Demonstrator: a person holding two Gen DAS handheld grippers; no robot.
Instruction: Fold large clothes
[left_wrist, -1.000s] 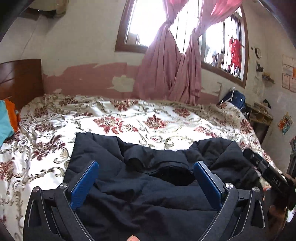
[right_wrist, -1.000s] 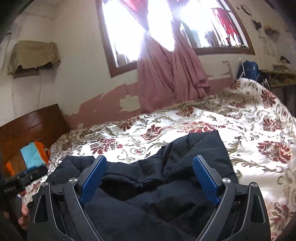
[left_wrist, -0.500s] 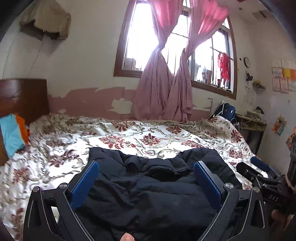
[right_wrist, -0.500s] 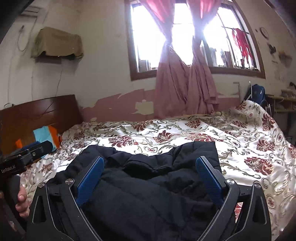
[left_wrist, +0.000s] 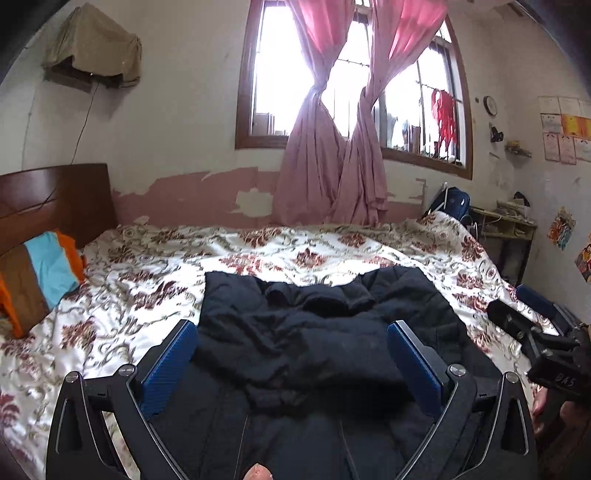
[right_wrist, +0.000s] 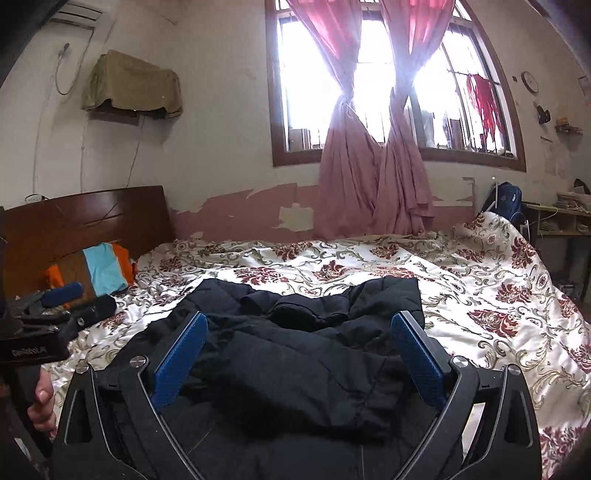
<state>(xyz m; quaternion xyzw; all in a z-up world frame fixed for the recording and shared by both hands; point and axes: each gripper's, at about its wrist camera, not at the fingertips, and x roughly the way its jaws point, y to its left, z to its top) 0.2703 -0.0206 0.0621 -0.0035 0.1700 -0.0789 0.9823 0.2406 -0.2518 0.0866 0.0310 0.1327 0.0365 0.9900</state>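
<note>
A large dark navy padded jacket (left_wrist: 303, 332) lies rumpled on the floral bedspread (left_wrist: 258, 258), collar toward the window. It also shows in the right wrist view (right_wrist: 303, 354). My left gripper (left_wrist: 291, 354) is open and empty, raised above the jacket's near part, blue pads wide apart. My right gripper (right_wrist: 295, 350) is open and empty, also above the jacket. The right gripper shows at the right edge of the left wrist view (left_wrist: 546, 343). The left gripper shows at the left edge of the right wrist view (right_wrist: 48, 317).
A striped orange, blue and brown pillow (left_wrist: 37, 277) lies by the wooden headboard (left_wrist: 55, 199). Pink curtains (left_wrist: 332, 166) hang at the window behind the bed. A blue backpack (left_wrist: 452, 201) and a desk (left_wrist: 509, 229) stand at the far right.
Both grippers have drawn back and risen from the jacket, so more of the room and bed shows. Both stay open and empty. The jacket lies as before.
</note>
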